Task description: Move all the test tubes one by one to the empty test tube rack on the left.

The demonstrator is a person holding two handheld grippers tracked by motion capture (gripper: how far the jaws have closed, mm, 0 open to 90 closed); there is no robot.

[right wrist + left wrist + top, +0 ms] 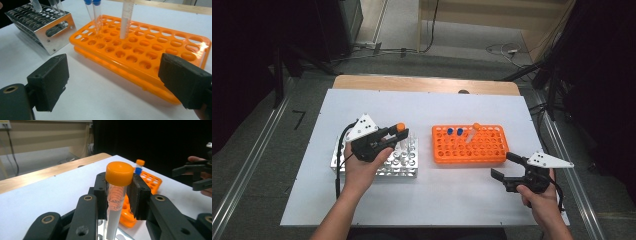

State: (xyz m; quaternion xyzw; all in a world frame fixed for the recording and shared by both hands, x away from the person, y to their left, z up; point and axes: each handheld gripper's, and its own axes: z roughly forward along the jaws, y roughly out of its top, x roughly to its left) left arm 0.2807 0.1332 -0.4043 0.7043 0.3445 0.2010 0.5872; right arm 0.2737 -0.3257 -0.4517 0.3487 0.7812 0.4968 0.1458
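My left gripper (393, 135) is shut on a clear tube with an orange cap (401, 127), held upright above the right end of the metal rack (362, 167). In the left gripper view the jaws clamp the tube (119, 173) just under its cap. The orange rack (469, 156) lies to the right and holds two blue-capped tubes (455, 132) and one orange-capped tube (474, 131). My right gripper (503, 165) stands open near the orange rack's front right corner, nothing between its pads (50, 80). From there the orange rack (105, 57) lies straight ahead.
A white sheet (437, 200) covers the table, with bare room in front of both racks. The metal rack (57, 27) holds a few clear tubes (36, 5). A wooden table edge (427, 83) runs along the back. Cables lie on the floor beyond.
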